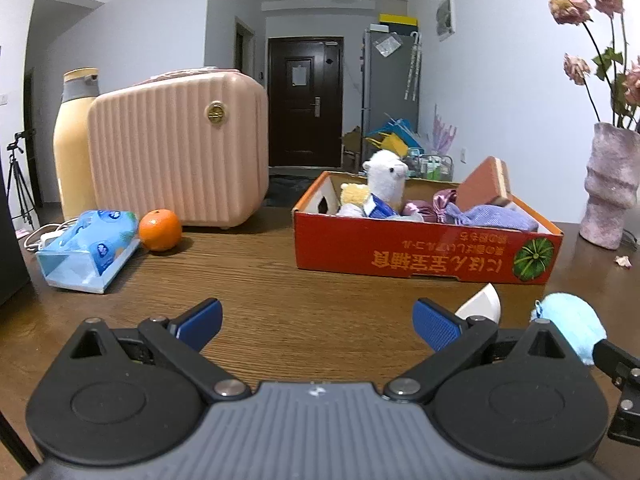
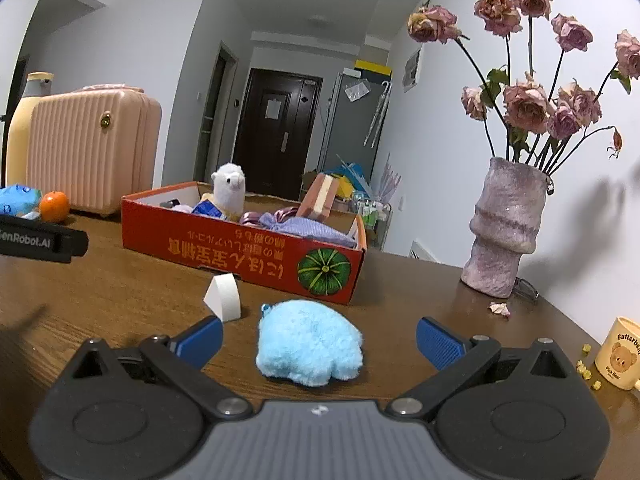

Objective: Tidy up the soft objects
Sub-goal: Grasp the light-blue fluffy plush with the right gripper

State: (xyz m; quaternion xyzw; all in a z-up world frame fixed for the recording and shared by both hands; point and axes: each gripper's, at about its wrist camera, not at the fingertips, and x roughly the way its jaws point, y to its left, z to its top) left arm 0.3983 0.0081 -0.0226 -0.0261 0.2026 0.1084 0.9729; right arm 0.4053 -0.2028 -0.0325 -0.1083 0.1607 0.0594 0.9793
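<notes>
A fluffy light-blue pompom (image 2: 310, 344) lies on the wooden table between the spread fingers of my right gripper (image 2: 319, 343), which is open and not touching it. The same pompom (image 1: 573, 326) shows at the right of the left wrist view. A white wedge-shaped sponge (image 2: 223, 297) stands just in front of the red cardboard box (image 2: 240, 246). The box holds a white alpaca plush (image 2: 229, 190), purple cloths (image 2: 308, 227) and an orange sponge block (image 2: 319, 197). My left gripper (image 1: 318, 324) is open over bare table, well short of the box (image 1: 424, 248).
A pink ribbed case (image 1: 178, 148), a yellow bottle (image 1: 74, 140), a blue tissue pack (image 1: 90, 250) and an orange (image 1: 160, 230) sit at the left. A pink vase of dried roses (image 2: 506, 226) and a yellow mug (image 2: 620, 354) stand at the right.
</notes>
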